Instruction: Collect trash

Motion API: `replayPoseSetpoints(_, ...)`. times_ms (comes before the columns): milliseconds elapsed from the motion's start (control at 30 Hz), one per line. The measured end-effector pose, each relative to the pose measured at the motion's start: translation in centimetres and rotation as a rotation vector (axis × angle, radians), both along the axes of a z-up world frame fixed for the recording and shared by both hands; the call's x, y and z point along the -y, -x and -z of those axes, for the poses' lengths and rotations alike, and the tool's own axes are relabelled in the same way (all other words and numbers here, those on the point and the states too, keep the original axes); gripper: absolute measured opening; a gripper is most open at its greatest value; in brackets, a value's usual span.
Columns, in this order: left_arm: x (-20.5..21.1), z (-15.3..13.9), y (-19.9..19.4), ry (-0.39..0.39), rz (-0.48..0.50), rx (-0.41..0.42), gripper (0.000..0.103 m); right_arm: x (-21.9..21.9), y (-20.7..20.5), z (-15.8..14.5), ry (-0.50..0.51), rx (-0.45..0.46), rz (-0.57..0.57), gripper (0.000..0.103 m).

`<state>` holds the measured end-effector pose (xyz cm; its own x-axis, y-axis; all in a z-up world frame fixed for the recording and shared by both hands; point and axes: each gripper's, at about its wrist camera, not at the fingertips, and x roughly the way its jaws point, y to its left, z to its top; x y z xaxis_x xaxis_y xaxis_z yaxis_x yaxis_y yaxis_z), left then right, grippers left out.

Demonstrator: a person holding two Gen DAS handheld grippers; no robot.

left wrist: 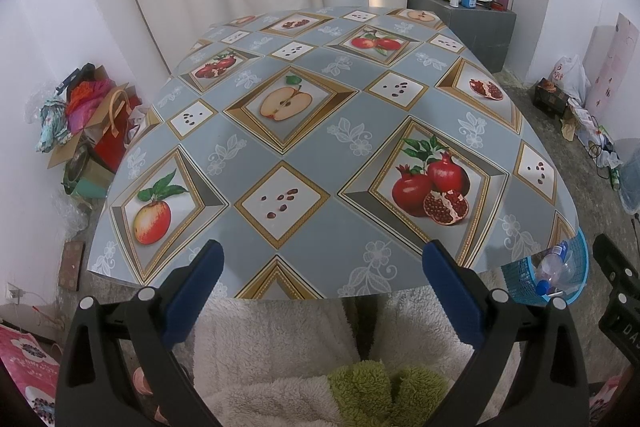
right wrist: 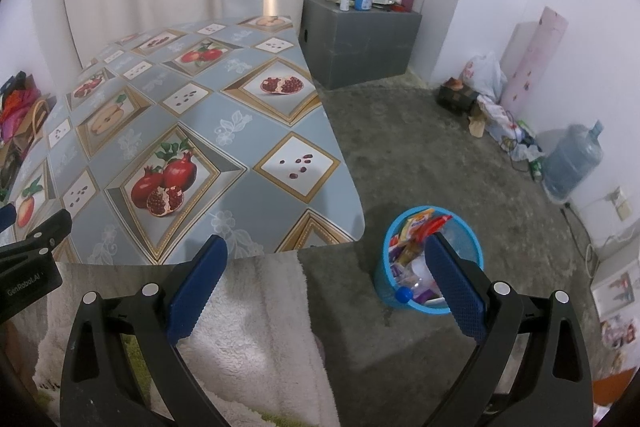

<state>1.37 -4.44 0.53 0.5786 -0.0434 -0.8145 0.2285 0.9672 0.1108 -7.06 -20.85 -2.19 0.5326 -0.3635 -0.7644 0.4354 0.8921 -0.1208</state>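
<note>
A blue mesh trash basket (right wrist: 384,279) stands on the floor just right of the table's near right corner; it holds wrappers and a plastic bottle with a blue cap (right wrist: 404,294). It also shows in the left wrist view (left wrist: 520,279), partly behind the table edge. The table (left wrist: 304,131) wears a fruit-patterned grey-blue cloth and shows no loose items. My left gripper (left wrist: 320,271) is open and empty over the table's near edge. My right gripper (right wrist: 326,267) is open and empty, above the floor between the table corner and the basket.
A grey box (right wrist: 360,39) with bottles on top stands at the back. Bags and clutter (left wrist: 88,123) lie on the floor left of the table. A large water jug (right wrist: 572,159) and bags sit along the right wall. White fleece (right wrist: 248,339) lies below the grippers.
</note>
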Motion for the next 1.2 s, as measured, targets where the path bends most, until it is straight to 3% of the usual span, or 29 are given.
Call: replayPoseSetpoints(1200,-0.03,0.01,0.06,-0.002,0.0,-0.003,0.097,-0.18,0.02,0.05,0.001,0.002,0.003,0.095)
